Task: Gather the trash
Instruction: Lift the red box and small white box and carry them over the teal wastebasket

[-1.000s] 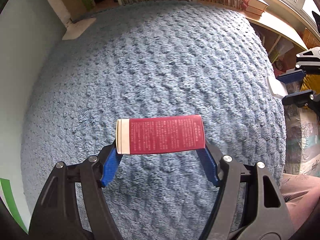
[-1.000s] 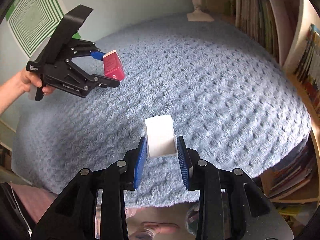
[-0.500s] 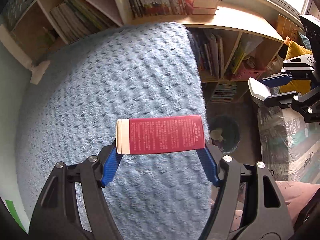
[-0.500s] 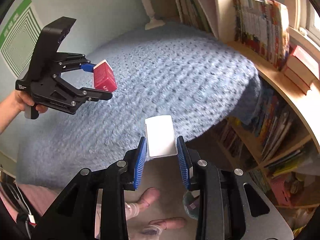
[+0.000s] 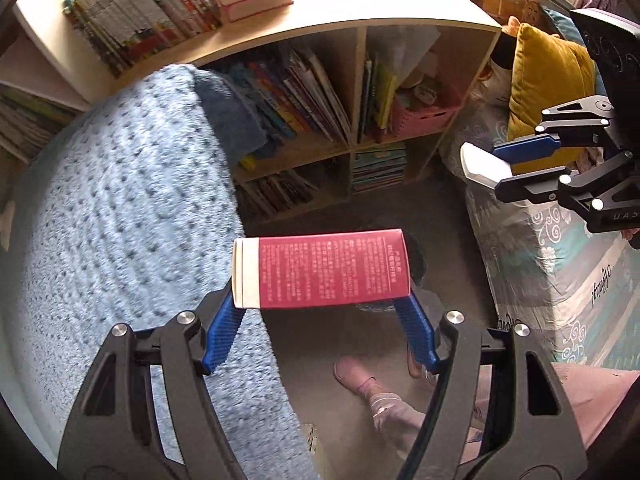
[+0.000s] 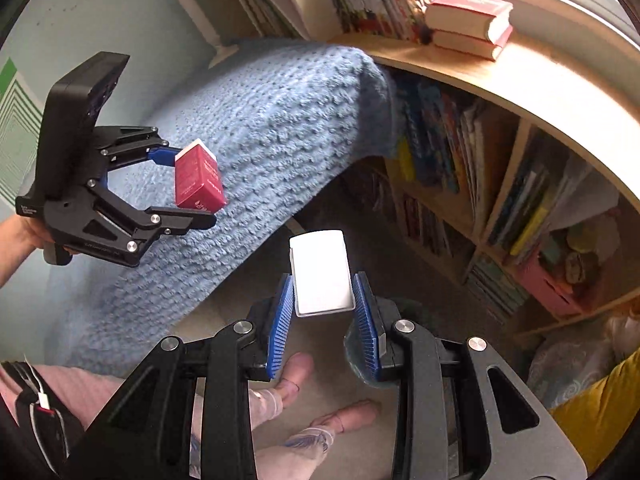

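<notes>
Left wrist view shows the left gripper [image 5: 322,312] clamped on a red rectangular cardboard carton [image 5: 322,268] and the right gripper [image 6: 323,312] pinching a small white box [image 6: 320,276] — both mid-carry above the floor, needing a bin next.

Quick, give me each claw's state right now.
Left claw: closed on the red box.
Right claw: closed on the white box.

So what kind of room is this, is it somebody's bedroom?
Probably a bedroom or a reading room at home. There is a low wooden bookshelf packed with books, a fuzzy blue blanket over what may be a bed, and a yellow pillow on patterned bedding.
</notes>
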